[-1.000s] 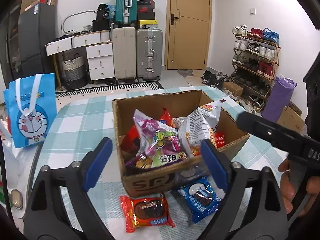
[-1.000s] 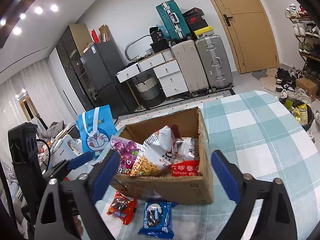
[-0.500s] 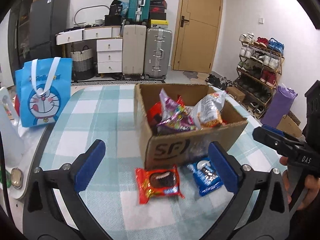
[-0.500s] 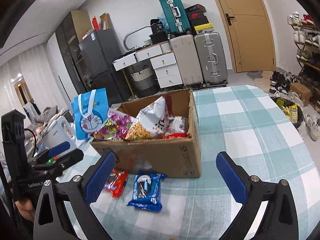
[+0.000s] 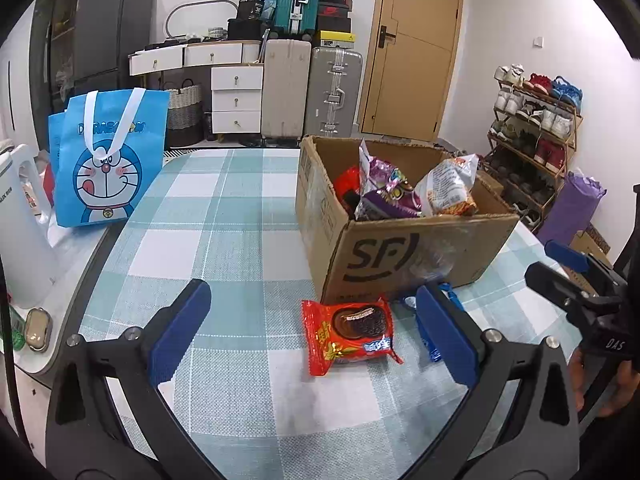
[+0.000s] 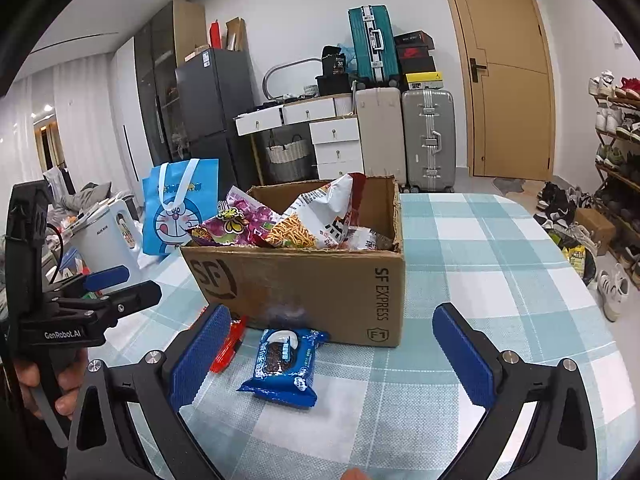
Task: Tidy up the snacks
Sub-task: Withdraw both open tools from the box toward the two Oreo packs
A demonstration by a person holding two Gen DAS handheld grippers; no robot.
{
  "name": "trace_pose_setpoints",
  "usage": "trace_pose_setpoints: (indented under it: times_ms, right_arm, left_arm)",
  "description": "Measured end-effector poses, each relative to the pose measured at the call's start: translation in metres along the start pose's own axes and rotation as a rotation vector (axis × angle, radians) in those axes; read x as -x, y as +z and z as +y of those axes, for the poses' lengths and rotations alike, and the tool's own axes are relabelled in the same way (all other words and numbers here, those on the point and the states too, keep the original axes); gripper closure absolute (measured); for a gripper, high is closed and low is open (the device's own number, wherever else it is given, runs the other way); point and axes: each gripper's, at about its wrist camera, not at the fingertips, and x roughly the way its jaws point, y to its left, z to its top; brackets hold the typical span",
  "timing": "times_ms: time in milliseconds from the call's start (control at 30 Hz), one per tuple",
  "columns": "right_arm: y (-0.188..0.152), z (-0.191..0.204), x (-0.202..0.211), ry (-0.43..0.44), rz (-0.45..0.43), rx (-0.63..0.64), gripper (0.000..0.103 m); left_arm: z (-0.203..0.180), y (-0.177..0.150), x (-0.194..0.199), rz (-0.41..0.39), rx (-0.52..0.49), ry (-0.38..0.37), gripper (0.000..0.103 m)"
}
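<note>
A cardboard box [image 5: 416, 248] [image 6: 304, 280] stuffed with snack bags stands on the checked tablecloth. In front of it lie a red cookie pack [image 5: 350, 334] [image 6: 228, 346] and a blue cookie pack [image 6: 286, 364] [image 5: 434, 350]. My left gripper [image 5: 312, 332] hovers open over the cloth, and the red pack lies between its fingers, untouched. Open as well, my right gripper [image 6: 334, 354] has the blue pack between its fingers, nearer the left one, not pressed. Each gripper shows at the edge of the other's view, held by a hand.
A blue cartoon tote bag [image 5: 108, 160] [image 6: 178, 208] stands at the table's left, beside a white kettle [image 5: 20, 224] [image 6: 110, 240]. Past the table are suitcases [image 5: 336, 92], drawers and a door. A shoe rack [image 5: 532, 128] lines the right wall.
Both grippers have drawn back from the box and sunk toward the cloth. The left one's jaws have spread wider and now straddle the red pack; the right one now straddles the blue pack.
</note>
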Motion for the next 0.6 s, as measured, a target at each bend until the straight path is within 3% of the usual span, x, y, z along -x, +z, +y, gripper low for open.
trace_pose_setpoints:
  times_ms: [600]
  right_arm:
    - [-0.014,0.003,-0.031,0.066,0.16,-0.013,0.0]
  left_arm:
    - [-0.01,-0.015,-0.025,0.017,-0.034,0.013,0.001]
